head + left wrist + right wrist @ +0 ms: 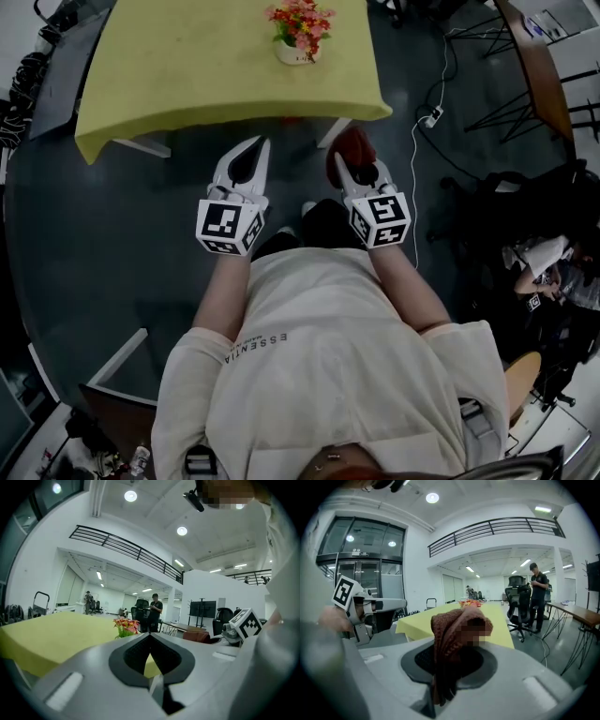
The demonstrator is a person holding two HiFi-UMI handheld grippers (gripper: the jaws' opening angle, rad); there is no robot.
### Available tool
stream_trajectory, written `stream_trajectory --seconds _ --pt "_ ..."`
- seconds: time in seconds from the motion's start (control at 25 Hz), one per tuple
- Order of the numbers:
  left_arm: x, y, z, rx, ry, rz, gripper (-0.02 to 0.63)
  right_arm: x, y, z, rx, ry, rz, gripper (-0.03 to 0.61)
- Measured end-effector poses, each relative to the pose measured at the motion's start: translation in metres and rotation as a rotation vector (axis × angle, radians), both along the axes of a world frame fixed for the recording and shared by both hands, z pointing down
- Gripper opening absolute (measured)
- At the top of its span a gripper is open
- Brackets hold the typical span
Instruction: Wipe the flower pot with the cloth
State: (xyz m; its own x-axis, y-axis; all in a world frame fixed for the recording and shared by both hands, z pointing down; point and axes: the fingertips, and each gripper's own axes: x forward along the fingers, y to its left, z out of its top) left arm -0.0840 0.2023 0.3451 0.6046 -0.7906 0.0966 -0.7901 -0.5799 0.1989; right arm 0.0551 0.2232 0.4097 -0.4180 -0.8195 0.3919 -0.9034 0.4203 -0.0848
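Left tongs (pixel 254 146) are seen pressed together with nothing between them, while the right tongs (pixel 359 169) are closed on a bunched reddish-brown cloth (pixel 348 146), which is pinched low between the jaws and bulges out above their tips. Both are held level-ish over the dark floor, short of the near edge of the yellow counter (pixel 187 75). The flower pot (pixel 296 54), a small pale pot filled with red and pink flowers (pixel 300 21), stands upright toward the far side of that counter, well apart from either pair. It lies straight ahead and roughly between the lines along which the two pairs point, so neither can be called clearly nearer. Because the cloth is carried on the right, the reach is judged to fall to that side: forward across the counter and slightly inward toward the pot's wall. The empty left pair would be free to steady the pot from its other flank. No wiping contact has yet been made.
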Motion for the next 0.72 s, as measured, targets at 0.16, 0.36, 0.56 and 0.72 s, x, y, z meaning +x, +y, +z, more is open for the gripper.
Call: stream_trajectory --seconds 0.16,0.36,0.56,0.72 --pt "0.006 -0.03 0.012 -0.021 0.017 0.005 0.015 0.004 -0.029 0.018 -0.052 -0.022 -0.021 0.058" --pt "0.02 -0.094 0.012 -0.022 0.029 -0.018 0.015 0.017 -0.095 0.025 -0.061 -0.03 -0.06 0.058" --pt "0.029 -0.152 0.016 -0.037 -0.003 -0.078 0.015 0.029 -0.165 0.022 -0.057 -0.023 -0.123 0.058" --pt "0.028 -0.185 0.032 -0.071 -0.018 -0.13 0.015 0.036 -0.206 0.035 -0.08 -0.013 -0.162 0.058"
